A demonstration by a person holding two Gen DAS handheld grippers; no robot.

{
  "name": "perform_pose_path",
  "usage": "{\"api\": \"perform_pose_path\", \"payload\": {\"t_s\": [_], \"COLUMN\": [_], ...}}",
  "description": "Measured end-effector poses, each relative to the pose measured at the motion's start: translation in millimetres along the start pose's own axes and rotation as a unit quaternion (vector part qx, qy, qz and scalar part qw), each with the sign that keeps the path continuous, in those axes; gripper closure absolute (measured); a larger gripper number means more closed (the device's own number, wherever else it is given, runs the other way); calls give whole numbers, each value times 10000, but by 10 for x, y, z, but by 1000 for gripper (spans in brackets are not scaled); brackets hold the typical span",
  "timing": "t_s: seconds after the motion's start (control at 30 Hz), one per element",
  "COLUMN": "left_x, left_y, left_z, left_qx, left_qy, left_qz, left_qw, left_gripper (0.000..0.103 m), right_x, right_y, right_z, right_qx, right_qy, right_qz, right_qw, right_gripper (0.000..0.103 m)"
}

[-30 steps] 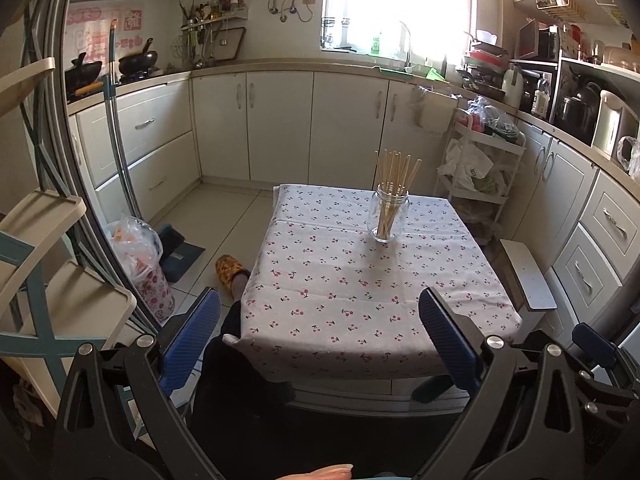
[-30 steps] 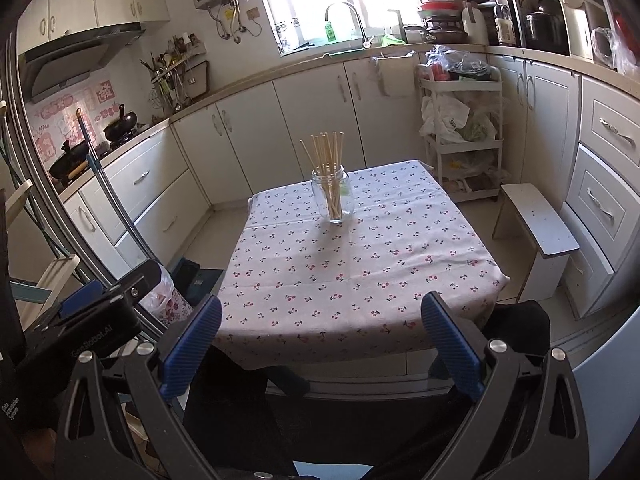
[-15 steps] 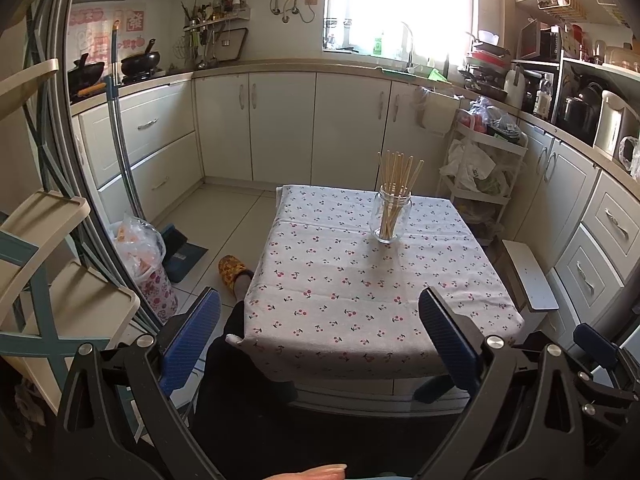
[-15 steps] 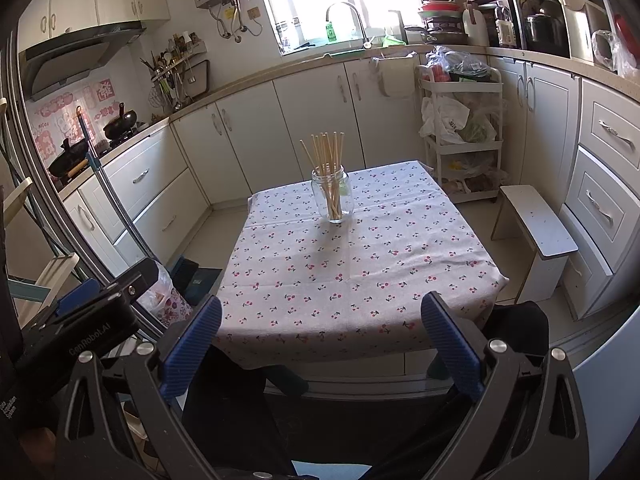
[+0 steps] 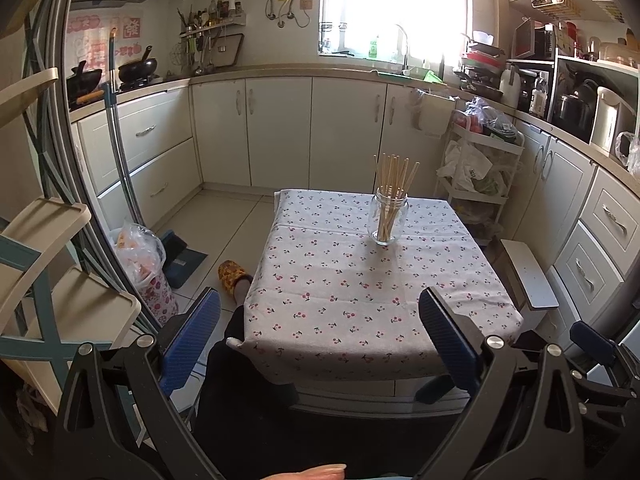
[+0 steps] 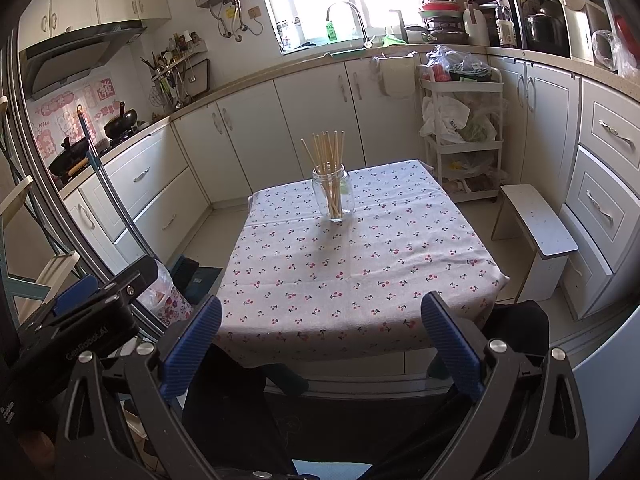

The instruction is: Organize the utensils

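Looking out from the left wrist camera, the left gripper (image 5: pixel 320 344) hangs short of the near edge of the table (image 5: pixel 460 344) with its blue pads spread wide and nothing between them, while the glass jar (image 5: pixel 389 219) holding the chopsticks (image 5: pixel 394 174) upright stands far off toward the table's far right. From the right wrist camera, the right gripper (image 6: pixel 322 346) is likewise wide apart and empty at the near edge, the jar (image 6: pixel 333 196) well beyond it on the far half of the cloth, so both tools seem held back because every stick already appears gathered in one container.
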State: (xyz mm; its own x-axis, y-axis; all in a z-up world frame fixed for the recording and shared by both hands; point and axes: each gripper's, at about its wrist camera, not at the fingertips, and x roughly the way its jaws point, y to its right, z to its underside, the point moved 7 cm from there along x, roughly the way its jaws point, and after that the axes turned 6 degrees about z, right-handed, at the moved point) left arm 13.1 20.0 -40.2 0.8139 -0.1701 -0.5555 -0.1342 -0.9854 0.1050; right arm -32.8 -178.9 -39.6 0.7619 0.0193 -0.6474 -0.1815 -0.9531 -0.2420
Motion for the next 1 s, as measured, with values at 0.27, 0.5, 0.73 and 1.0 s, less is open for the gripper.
{"api": "perform_pose_path", "payload": {"t_s": [0.27,0.5,0.73,1.0], "left_x": [-13,-16,-14,-9], "left_y": [-21,-24,-34,-25], "left_z": [-11,-10,0,14], "left_qx": [-43,-45,-58,-66], "left_qy": [12,10,4,-20], "left_qz": [12,9,10,25], "left_qw": [10000,10000,10000,10000], "left_gripper": [8,8,8,8], "right_x": [-2,-4,-2,-3], "right_y": [-9,-12,-13,-23], "right_z": [3,8,9,15], "right_qx": [1,-2,0,-3], "right_qy": [3,-2,-10,-9], "right_qz": [1,1,-2,3], "right_qw": [10000,10000,10000,10000], "right_gripper": [7,7,7,7]}}
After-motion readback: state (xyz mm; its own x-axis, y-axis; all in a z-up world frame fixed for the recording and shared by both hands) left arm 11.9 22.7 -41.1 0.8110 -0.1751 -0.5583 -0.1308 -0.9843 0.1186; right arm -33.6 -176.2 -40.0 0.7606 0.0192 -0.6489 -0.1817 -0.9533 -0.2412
